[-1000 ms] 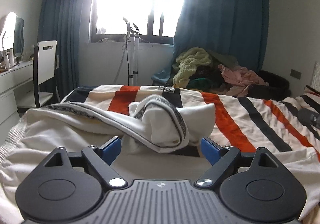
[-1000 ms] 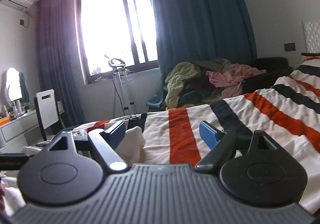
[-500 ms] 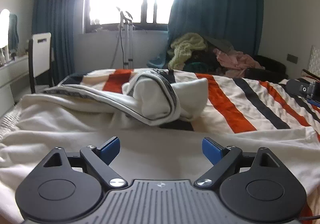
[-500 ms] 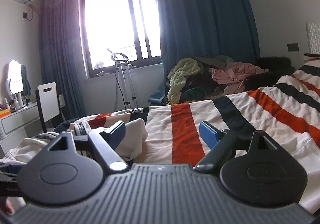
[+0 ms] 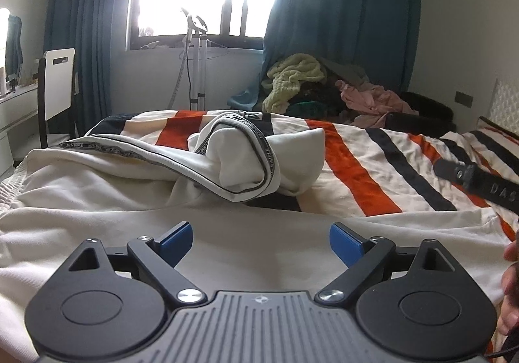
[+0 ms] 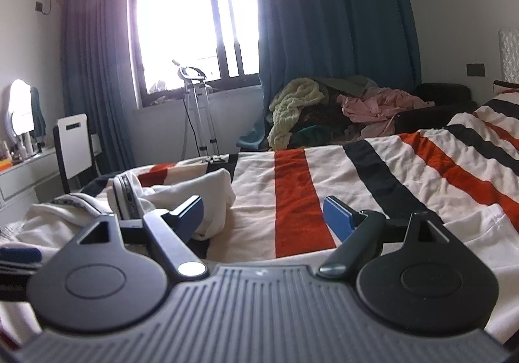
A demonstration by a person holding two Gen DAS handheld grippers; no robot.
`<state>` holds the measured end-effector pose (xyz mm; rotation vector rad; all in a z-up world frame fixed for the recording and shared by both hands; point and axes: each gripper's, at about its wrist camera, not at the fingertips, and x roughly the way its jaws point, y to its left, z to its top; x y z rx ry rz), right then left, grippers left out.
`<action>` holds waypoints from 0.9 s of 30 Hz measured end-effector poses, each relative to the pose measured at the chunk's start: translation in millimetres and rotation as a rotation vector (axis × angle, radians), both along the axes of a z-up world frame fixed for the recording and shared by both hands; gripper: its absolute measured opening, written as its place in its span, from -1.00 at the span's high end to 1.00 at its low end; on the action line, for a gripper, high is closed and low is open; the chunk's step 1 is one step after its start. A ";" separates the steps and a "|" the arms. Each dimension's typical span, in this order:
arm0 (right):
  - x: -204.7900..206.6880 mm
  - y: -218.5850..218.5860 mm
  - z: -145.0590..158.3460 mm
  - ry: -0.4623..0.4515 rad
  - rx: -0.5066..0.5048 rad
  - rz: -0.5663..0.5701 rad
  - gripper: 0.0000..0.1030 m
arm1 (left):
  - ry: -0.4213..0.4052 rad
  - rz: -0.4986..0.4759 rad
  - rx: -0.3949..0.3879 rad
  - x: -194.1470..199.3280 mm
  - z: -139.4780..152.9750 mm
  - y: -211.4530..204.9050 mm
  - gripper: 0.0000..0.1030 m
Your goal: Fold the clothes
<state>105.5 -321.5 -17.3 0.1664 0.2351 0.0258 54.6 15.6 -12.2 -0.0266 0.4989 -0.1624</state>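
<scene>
A cream garment with a dark printed trim band [image 5: 233, 162] lies crumpled on the striped bed; its flat lower part [image 5: 227, 233] spreads toward me. My left gripper [image 5: 261, 241] is open and empty just above that flat cloth. In the right wrist view the same garment [image 6: 181, 197] lies bunched at the left. My right gripper [image 6: 264, 215] is open and empty, hovering over the striped bedspread [image 6: 301, 201], to the right of the bunch. The right gripper's body shows at the right edge of the left wrist view [image 5: 480, 183].
A heap of other clothes [image 5: 324, 87] lies beyond the bed's far edge under the blue curtain. A garment steamer stand [image 5: 194, 61] stands by the window. A white chair [image 5: 58, 77] and a desk are at the left. A hand [image 5: 511, 282] shows at the right edge.
My left gripper has pulled back toward me, so more flat cloth shows in front of it. My right gripper has moved slightly; both stay open.
</scene>
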 end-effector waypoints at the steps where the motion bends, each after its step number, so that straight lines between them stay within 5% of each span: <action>1: 2.1 -0.3 -2.6 0.015 0.010 0.004 -0.61 | -0.001 0.000 -0.005 -0.7 0.5 0.0 -0.80; 8: 35.2 -11.3 -21.5 0.143 0.150 0.071 -0.61 | 0.009 0.043 -0.094 1.2 -1.6 7.9 -0.85; 17: 174.8 -7.1 -18.5 0.263 0.412 0.190 -0.62 | 0.116 0.154 -0.157 31.2 -32.6 17.9 -0.85; 22: 268.1 13.7 -12.2 0.335 0.421 0.177 -0.60 | 0.123 0.129 -0.118 40.0 -51.4 12.0 -0.84; 27: 341.1 34.0 -14.6 0.418 0.295 0.099 -0.56 | 0.113 0.080 -0.085 54.6 -65.9 0.5 -0.84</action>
